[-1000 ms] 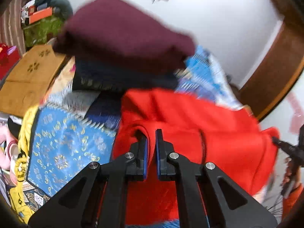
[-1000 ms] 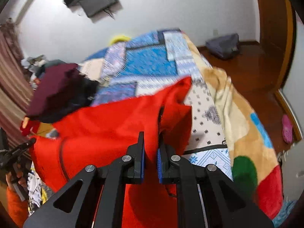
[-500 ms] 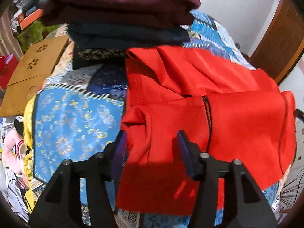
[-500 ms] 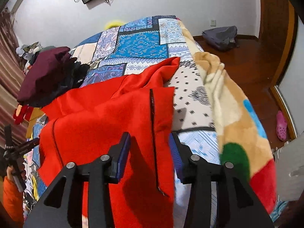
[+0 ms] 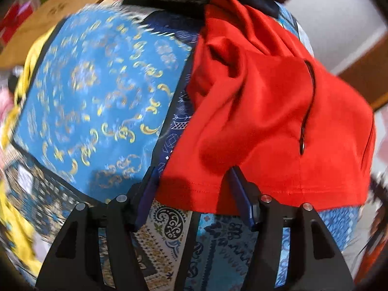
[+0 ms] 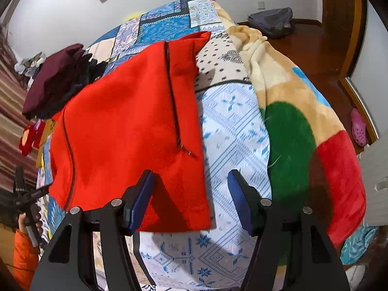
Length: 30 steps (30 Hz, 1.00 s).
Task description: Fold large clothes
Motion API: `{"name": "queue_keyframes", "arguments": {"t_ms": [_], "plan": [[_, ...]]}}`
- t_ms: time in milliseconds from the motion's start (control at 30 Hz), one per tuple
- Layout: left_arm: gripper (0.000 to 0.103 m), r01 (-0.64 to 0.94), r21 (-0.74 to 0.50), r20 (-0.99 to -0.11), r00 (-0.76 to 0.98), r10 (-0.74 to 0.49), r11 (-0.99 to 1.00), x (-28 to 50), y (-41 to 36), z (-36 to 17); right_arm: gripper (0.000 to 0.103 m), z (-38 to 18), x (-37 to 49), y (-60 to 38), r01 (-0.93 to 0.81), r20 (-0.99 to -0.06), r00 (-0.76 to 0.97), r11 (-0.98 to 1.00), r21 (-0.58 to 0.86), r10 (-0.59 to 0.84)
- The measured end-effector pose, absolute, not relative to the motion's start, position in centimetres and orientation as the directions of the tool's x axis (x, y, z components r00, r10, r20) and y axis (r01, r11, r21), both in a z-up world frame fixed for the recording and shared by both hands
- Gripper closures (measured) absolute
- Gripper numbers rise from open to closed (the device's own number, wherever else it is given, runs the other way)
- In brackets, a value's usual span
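Both grippers, clamped on the bright red zip-up fleece garment (image 6: pixel 126 131) a second ago, have let go and dropped toward the bed — the garment now lies flat on the blue patchwork bedspread (image 5: pixel 97 89), folded over itself. The left gripper (image 5: pixel 192 195) has its jaws opening, spread wide astride the stitched hem at the garment's near corner, blue pads clear of the cloth. The right gripper (image 6: pixel 190 202) is opening too, straddling the other near corner without pressing it. A dark zipper runs down the soft, matte fabric, which is rumpled on the left-wrist side. Behind the garment sits a stack of folded clothes (image 6: pixel 53 80), a maroon piece on top, crowding its far edge. A plush beige blanket with green and red patches (image 6: pixel 303 121) drapes the bed's right side. At the right view's left edge, a hand in an orange sleeve grips the other tool.
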<state>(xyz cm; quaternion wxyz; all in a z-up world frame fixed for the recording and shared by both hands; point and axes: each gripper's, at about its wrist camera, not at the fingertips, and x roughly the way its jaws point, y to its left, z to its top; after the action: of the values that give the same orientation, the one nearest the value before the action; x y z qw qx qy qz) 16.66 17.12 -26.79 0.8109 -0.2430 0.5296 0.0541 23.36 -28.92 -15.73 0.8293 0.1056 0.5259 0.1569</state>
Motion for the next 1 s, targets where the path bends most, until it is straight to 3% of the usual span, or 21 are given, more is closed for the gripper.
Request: {"name": "queue_keyframes", "arguments": {"t_ms": [133, 300, 333, 400, 500, 567, 867, 1000], "plan": [[0.043, -0.380, -0.414, -0.856, 0.471, -0.212, 0.827, 16.2, 18.0, -27.5, 0.040, -16.6, 22.7, -28.2, -0.135, -0.832, 0.373, 0.911, 0.390, 0.412], [0.046, -0.360, -0.356, -0.865, 0.475, -0.159, 0.863, 15.5, 16.2, -27.2, 0.042, -17.1, 22.7, -27.0, -0.152, -0.833, 0.394, 0.921, 0.358, 0.389], [0.050, -0.354, -0.366, -0.863, 0.476, -0.171, 0.861, 15.5, 16.0, -27.1, 0.046, -17.0, 22.8, -27.0, -0.133, -0.830, 0.396, 0.919, 0.370, 0.392], [0.078, -0.331, -0.402, -0.851, 0.480, -0.215, 0.854, 15.6, 15.6, -26.9, 0.056, -16.7, 22.9, -27.0, -0.117, -0.823, 0.406, 0.916, 0.384, 0.397], [0.094, -0.285, -0.404, -0.844, 0.482, -0.235, 0.869, 15.7, 14.5, -25.9, 0.074, -16.0, 22.3, -27.2, -0.103, -0.815, 0.428, 0.917, 0.386, 0.391], [0.095, -0.243, -0.408, -0.828, 0.505, -0.244, 0.880, 15.2, 13.4, -24.4, 0.093, -15.2, 21.8, -27.4, -0.124, -0.792, 0.441, 0.903, 0.412, 0.422], [0.097, -0.118, -0.498, -0.638, 0.721, -0.270, 0.859, 11.2, 13.5, -13.4, 0.094, -8.0, 19.5, -27.6, -0.223, -0.660, 0.549, 0.850, 0.477, 0.514], [0.097, -0.069, -0.467, -0.553, 0.801, -0.230, 0.882, 10.1, 13.3, -8.2, 0.094, -4.3, 18.9, -27.4, -0.285, -0.596, 0.605, 0.842, 0.457, 0.528]]}}
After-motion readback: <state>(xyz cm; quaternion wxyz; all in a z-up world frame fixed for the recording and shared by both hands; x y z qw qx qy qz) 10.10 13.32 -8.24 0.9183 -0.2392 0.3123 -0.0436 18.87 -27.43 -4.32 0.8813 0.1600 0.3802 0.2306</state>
